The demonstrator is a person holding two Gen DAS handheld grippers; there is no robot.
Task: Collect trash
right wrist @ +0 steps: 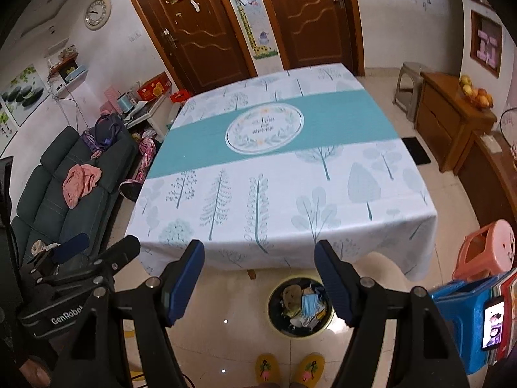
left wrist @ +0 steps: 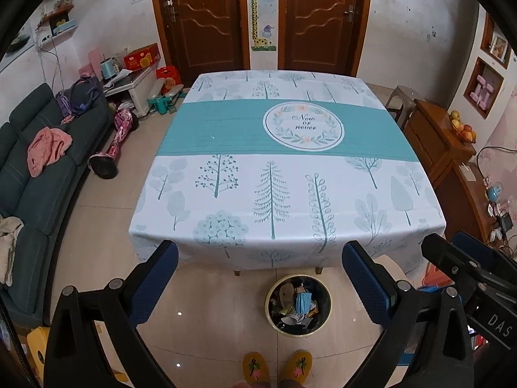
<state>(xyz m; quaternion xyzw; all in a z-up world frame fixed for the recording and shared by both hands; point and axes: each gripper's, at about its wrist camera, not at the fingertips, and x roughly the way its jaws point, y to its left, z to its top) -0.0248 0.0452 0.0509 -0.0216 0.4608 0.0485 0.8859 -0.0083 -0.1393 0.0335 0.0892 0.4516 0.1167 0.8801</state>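
A round trash bin (left wrist: 298,305) stands on the floor just in front of the table, holding a blue face mask (left wrist: 303,303) and several scraps. It also shows in the right wrist view (right wrist: 299,305). My left gripper (left wrist: 260,258) is open and empty, held above the floor before the table's near edge. My right gripper (right wrist: 259,257) is open and empty, beside the left one and above the bin. The table (left wrist: 284,174) carries a white and teal tree-print cloth with nothing on it.
A dark green sofa (left wrist: 38,174) with clothes runs along the left. A wooden cabinet (left wrist: 436,142) with fruit stands right. A pink stool (right wrist: 484,245) and a blue box (right wrist: 462,310) sit at the near right. Yellow slippers (left wrist: 278,367) are below the bin.
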